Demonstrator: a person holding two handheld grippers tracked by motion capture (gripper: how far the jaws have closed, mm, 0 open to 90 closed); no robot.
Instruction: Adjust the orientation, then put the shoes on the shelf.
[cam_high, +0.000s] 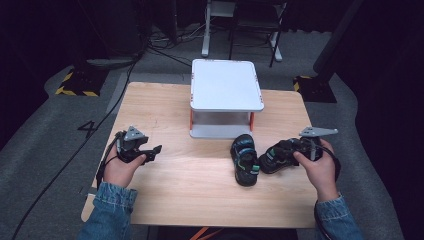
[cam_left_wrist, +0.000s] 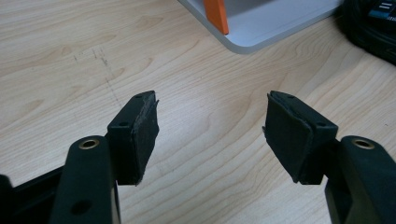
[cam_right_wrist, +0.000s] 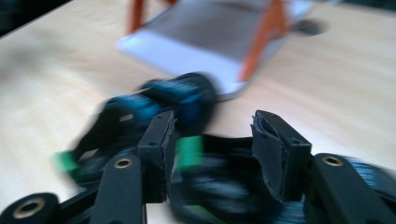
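Left gripper (cam_high: 156, 149) gapes empty at left; right gripper (cam_right_wrist: 212, 140) straddles a black shoe (cam_high: 277, 156) at right, jaws parted

1. On my table (cam_high: 165, 195), the two-tier stand (cam_high: 226, 85) sits at the far middle edge.
2. Just in front of the stand, right of centre, I have two shoes: the left shoe (cam_high: 244, 159) points away from me, and the right shoe (cam_high: 278, 156) lies angled beside it, apparently touching.
3. My left gripper (cam_high: 150, 151) rests well left of them, and my right gripper (cam_high: 282, 150) is over the right shoe.
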